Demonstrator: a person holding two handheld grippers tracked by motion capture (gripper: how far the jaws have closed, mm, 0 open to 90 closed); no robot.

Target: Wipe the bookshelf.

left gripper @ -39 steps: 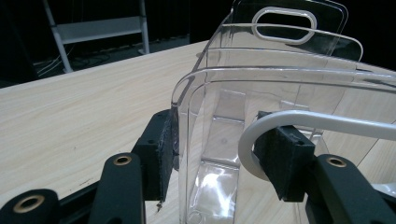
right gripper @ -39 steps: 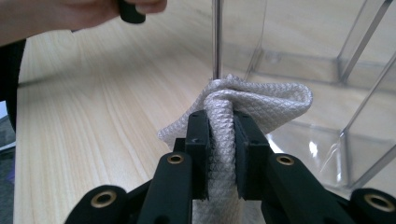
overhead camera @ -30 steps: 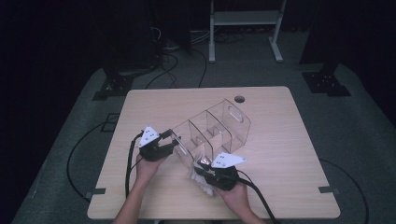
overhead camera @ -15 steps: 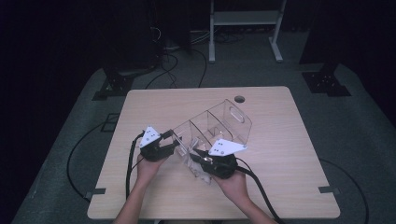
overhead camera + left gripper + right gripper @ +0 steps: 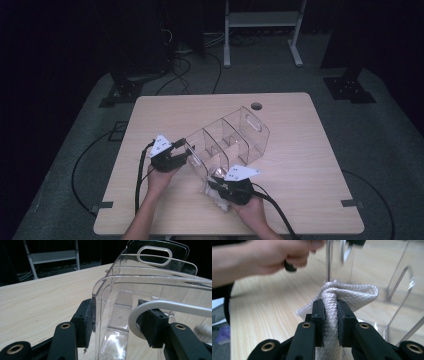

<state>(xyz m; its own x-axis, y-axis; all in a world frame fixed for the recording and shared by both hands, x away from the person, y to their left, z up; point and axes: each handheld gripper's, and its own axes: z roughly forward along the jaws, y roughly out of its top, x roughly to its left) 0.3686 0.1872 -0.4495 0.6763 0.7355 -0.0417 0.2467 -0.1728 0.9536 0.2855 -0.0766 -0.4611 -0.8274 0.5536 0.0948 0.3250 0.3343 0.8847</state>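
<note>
On the pale wooden table (image 5: 300, 130), the left gripper (image 5: 117, 322) clamps the near end wall of a clear plastic divided organizer (image 5: 227, 142); beside it, the right gripper (image 5: 330, 315) pinches a white, diamond-textured cloth (image 5: 342, 296).

A dim lab or recording studio — not a home.
One bare wooden table (image 5: 280, 115) on grey floor matting (image 5: 380, 145), black surroundings, cables (image 5: 190, 65) trailing far left — a metal stand (image 5: 260, 25) beyond.
</note>
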